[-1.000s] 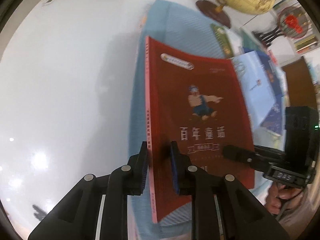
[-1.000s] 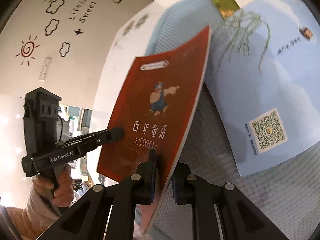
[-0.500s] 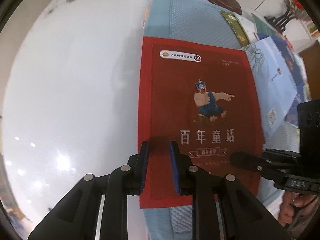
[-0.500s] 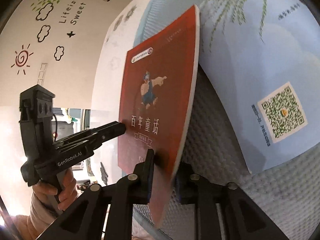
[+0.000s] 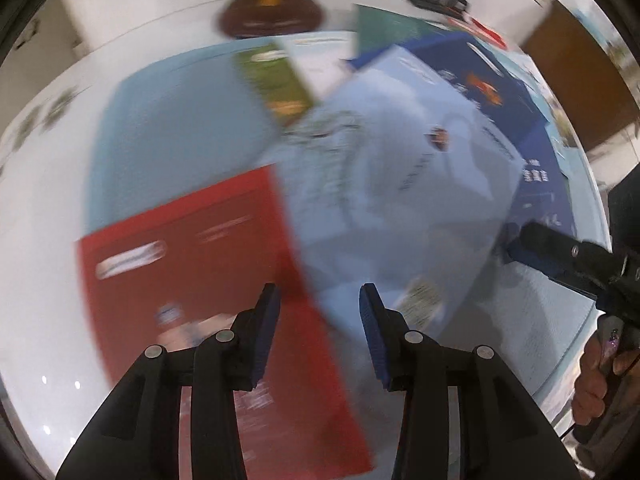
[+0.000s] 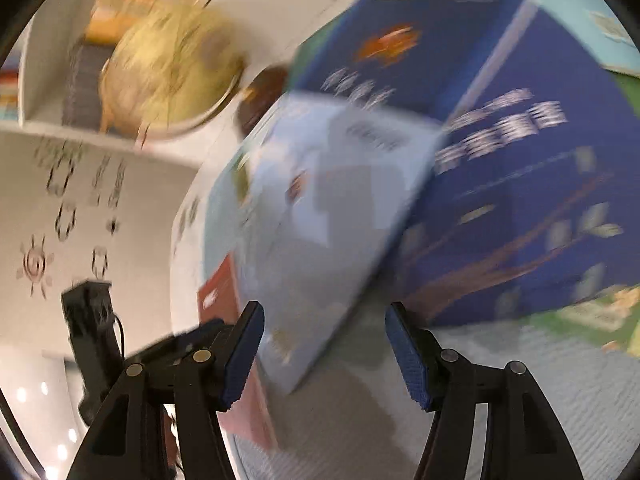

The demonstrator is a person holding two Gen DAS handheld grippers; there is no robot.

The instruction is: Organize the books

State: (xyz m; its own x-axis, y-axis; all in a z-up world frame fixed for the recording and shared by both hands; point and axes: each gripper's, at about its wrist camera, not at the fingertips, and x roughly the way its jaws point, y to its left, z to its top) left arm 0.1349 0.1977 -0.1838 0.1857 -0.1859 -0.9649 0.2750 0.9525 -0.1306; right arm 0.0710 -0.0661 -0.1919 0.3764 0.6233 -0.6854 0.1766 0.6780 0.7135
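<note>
The red book (image 5: 208, 280) is seen lying flat, partly on the light blue mat (image 5: 172, 128) and partly on the white tabletop (image 5: 40, 300), released by both tools. The light blue book (image 5: 392, 208) lies just beside the red book on its right, its edge overlapping the red cover, and beyond it the dark blue book (image 5: 520, 112) is partly covered by it.

The left hand-held gripper (image 5: 319, 336) is held above the seam between the red book and the light blue book; its jaws are opening and nothing is between them. The right hand-held gripper (image 6: 324, 356) is likewise opening, with nothing pressed by its pads; the near corner of the light blue book (image 6: 332, 208) lies directly ahead of it, the long axis running away up and to the right. The right tool is judged the nearer to that book, which is probably the next to be taken.

Both views are heavily smeared by motion, so cover lettering cannot be read. The globe (image 6: 168, 68) is cut off in the left view, and books behind the dark blue one are only partly shown.
</note>
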